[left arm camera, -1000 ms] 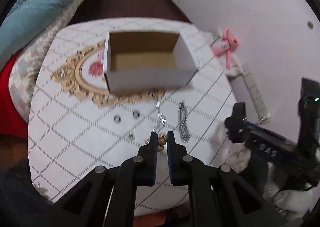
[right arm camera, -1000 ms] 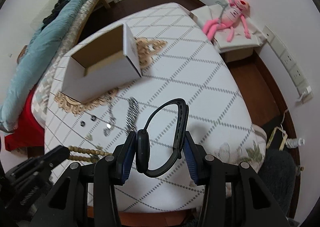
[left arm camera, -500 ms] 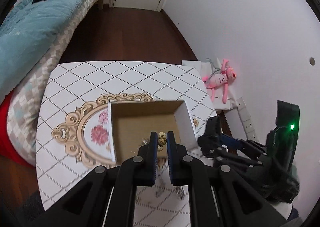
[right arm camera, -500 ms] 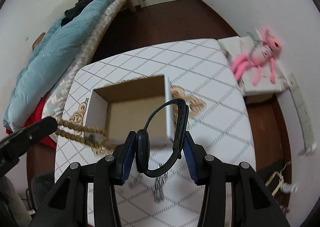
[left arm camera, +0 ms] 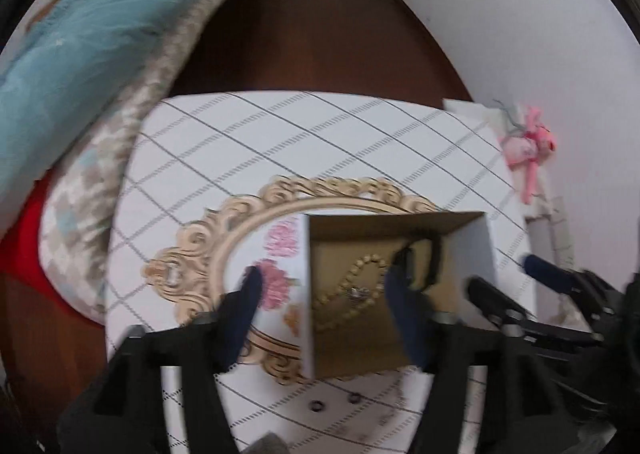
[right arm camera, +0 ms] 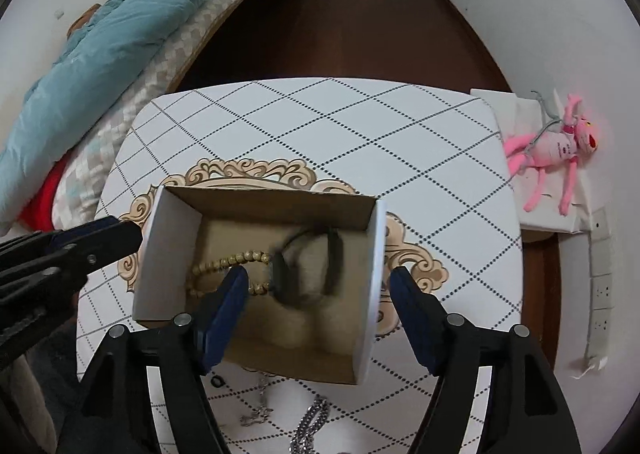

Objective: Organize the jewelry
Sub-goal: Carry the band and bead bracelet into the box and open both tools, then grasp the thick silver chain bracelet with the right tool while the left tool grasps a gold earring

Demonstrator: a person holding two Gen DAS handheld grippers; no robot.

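Observation:
An open cardboard box (right arm camera: 372, 254) (left arm camera: 486, 250) stands on the white patterned table (right arm camera: 320, 125). Inside it lie a tan bead bracelet (right arm camera: 228, 260) (left arm camera: 352, 282) and a black wristband (right arm camera: 308, 266) (left arm camera: 420, 258), blurred. My right gripper (right arm camera: 320, 286) is open above the box, empty. My left gripper (left arm camera: 324, 294) is open and empty over the box's left wall. Two small rings (left arm camera: 334, 402) lie on the table in front of the box, with a thin chain (right arm camera: 260, 402) and a thick silver chain (right arm camera: 310, 426).
A bed with a teal quilt (right arm camera: 100, 37) runs along the left. A pink plush toy (right arm camera: 556, 149) lies on a white box right of the table. Dark wood floor (right arm camera: 340, 13) is beyond the far table edge.
Both grippers opened over the box. The bead bracelet dropped from the left gripper and the black wristband from the right; both now lie in the box.

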